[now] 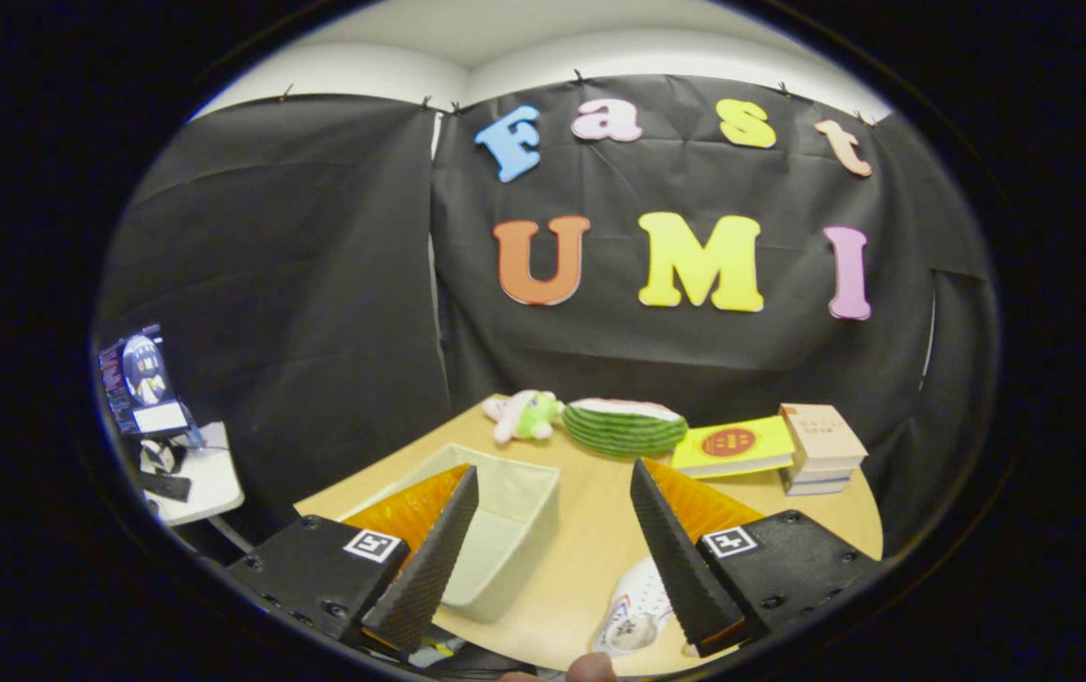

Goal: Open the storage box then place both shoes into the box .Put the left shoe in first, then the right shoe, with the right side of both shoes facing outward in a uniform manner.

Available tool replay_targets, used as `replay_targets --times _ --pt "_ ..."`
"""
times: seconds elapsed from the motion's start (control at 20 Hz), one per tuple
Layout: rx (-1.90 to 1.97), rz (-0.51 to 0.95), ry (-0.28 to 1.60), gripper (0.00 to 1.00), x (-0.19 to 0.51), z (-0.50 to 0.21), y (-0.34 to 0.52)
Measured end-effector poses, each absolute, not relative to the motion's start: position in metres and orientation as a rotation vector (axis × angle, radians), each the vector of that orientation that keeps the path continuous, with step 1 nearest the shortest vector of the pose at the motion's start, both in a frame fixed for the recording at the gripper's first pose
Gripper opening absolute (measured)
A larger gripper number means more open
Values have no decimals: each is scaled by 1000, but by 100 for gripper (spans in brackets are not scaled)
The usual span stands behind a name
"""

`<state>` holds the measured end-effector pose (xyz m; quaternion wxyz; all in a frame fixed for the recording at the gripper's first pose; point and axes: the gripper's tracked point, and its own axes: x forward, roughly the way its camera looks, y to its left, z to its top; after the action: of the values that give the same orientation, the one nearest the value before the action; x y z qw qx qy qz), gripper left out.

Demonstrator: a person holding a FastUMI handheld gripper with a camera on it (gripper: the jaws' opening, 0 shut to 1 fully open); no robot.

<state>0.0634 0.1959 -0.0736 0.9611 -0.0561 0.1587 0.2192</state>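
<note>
While the wooden table [590, 549] spreads across the lower middle of the frame, the pale storage box [505, 530] sits on it at lower centre-left, partly behind the left finger, with no lid seen on it and its hollow showing. It looks like thin, light plastic, stiff enough to stay put, though it may slide if nudged. A white shoe [637, 611] lies at the bottom of the frame, just inside the right finger; only part of it shows. It should be light and pliable, its upper soft and its sole firmer, so the heel collar or the side wall seems the best place to pinch. The gripper [543, 549] is spread wide and holds nothing, raised above the table and pointing across it. A fingertip [592, 668] peeks in at the bottom edge.
</note>
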Motion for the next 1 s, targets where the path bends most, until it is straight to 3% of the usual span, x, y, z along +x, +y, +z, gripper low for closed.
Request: replay_targets --times 0.25,0.65,1.0 --pt "-202 366 538 100 70 -156 130" --pt "-55 374 989 100 73 -276 91" --pt "-35 298 1131 99 87 -335 68"
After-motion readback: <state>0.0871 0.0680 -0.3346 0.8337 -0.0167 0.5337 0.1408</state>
